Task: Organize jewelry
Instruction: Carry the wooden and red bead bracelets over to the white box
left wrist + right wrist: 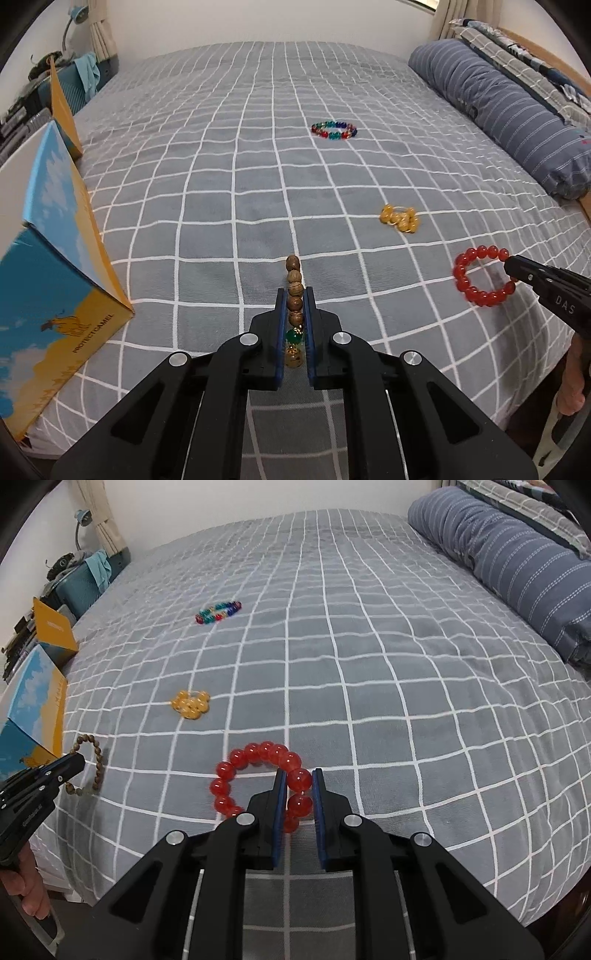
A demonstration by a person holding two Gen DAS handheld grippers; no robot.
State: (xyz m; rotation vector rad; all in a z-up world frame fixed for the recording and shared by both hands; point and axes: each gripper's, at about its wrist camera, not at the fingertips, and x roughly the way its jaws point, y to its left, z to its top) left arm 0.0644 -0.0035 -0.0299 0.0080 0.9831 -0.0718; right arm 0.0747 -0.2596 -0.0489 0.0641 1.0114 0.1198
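At the left edge the blue and yellow box (55,236) stands open beside the left gripper (295,295), whose fingers pinch the wooden bead bracelet (294,291) edge-on with most of the loop hanging free, so a swing toward the box could snag the strand on the flap or work it out of the narrow grip. Further right the amber bracelet (400,218) and the multicoloured bracelet (334,130) lie loose on the checked bedspread (258,166), and the right gripper (298,775) clamps the red bead bracelet (258,779) on what seems only one round glossy bead, which could roll out
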